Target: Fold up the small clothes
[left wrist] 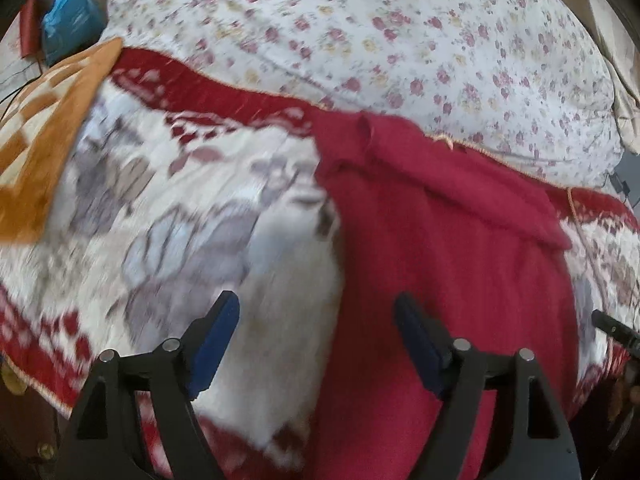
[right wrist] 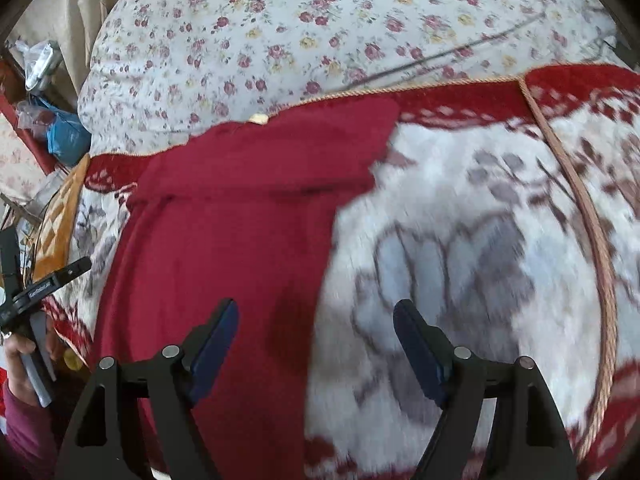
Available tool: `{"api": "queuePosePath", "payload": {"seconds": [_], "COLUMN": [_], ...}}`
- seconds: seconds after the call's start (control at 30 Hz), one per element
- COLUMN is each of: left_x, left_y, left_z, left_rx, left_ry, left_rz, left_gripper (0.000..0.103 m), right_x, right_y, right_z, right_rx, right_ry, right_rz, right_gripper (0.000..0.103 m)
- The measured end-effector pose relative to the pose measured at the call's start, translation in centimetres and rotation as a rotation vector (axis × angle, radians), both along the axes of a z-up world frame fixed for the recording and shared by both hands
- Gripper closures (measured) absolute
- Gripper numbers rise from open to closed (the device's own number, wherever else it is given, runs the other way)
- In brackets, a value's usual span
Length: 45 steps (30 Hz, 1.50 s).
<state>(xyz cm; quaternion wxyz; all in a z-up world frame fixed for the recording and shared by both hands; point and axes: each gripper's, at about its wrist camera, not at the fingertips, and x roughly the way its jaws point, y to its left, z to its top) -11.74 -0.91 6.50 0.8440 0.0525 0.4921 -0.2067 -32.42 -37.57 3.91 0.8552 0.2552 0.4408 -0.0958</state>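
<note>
A dark red knitted garment (left wrist: 448, 240) lies flat on a white and red patterned blanket (left wrist: 180, 200). In the left wrist view my left gripper (left wrist: 316, 312) is open above the garment's left edge, with nothing between its blue pads. The right wrist view shows the same garment (right wrist: 240, 216) on the left, one part folded across its top. My right gripper (right wrist: 316, 312) is open over its right edge, also holding nothing. The blanket (right wrist: 460, 260) fills the right side of that view.
A floral quilt (left wrist: 380, 32) is heaped behind the blanket. An orange checked cloth (left wrist: 44, 140) lies at the left. Bags and clutter (right wrist: 52, 120) sit beside the bed. A hand (right wrist: 24, 364) holds the other gripper's handle at the left of the right wrist view.
</note>
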Motion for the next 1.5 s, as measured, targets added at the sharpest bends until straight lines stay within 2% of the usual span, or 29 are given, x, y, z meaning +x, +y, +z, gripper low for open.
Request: {"api": "queuePosePath", "payload": {"seconds": [0.1,0.23,0.37,0.57,0.73,0.83,0.87,0.93,0.97,1.0,1.13,1.23,1.37,1.47,1.5], "left_x": [-1.9,-4.1,-6.0,-7.8,-8.5,-8.7,-8.8,-8.9,-8.9,-9.1,-9.5,-9.6,-9.9,-10.1,-10.2], "left_y": [1.3,2.9,3.8,3.8,3.1,3.0,3.0,2.9,2.8,2.7,2.4,2.2,2.1,2.1,2.1], "left_z": [-0.4,-0.6,-1.3,-3.5,-4.5,-4.4,-4.3,-4.4,-4.4,-4.4,-4.6,-5.0,-5.2,-5.4,-5.4], "left_rx": [0.024,0.01,0.024,0.075,0.118,0.111,0.107,0.103,0.102,0.102,0.096,0.12,0.125,0.134,0.138], "left_ry": [-0.001,0.023,0.048,0.123,0.134,0.137,0.139,0.144,0.147,0.15,0.17,0.174,0.176,0.185,0.185], "left_rz": [-0.008,-0.028,-0.055,-0.101,-0.124,-0.138,-0.14,-0.152,-0.156,-0.165,-0.191,-0.203,-0.204,-0.206,-0.209], "left_gripper": [0.025,0.025,0.025,0.025,0.025,0.025,0.025,0.025,0.025,0.025,0.025,0.025,0.025,0.025,0.025], "right_x": [-1.5,-3.5,-5.2,-7.2,-7.5,-7.6,-7.6,-7.6,-7.5,-7.4,-7.1,-7.0,-6.8,-6.8,-6.8], "right_y": [1.0,3.2,5.5,6.7,6.9,7.8,8.3,9.0,9.4,9.6,9.5,9.1,9.1,10.2,10.2], "right_z": [-0.7,-1.6,-2.9,-5.2,-5.5,-5.8,-5.7,-5.6,-5.6,-5.6,-5.9,-6.3,-6.6,-6.3,-6.3], "right_rx": [0.045,0.113,0.083,0.187,0.203,0.205,0.193,0.177,0.166,0.159,0.168,0.181,0.218,0.142,0.127], "right_ry": [0.025,0.072,0.145,0.165,0.155,0.163,0.165,0.159,0.156,0.156,0.159,0.177,0.166,0.177,0.177], "right_rz": [0.038,0.142,0.222,0.238,0.246,0.275,0.293,0.319,0.337,0.344,0.341,0.337,0.332,0.36,0.358], "right_gripper": [0.019,0.019,0.019,0.019,0.018,0.018,0.021,0.032,0.042,0.047,0.049,0.047,0.028,0.028,0.034]}}
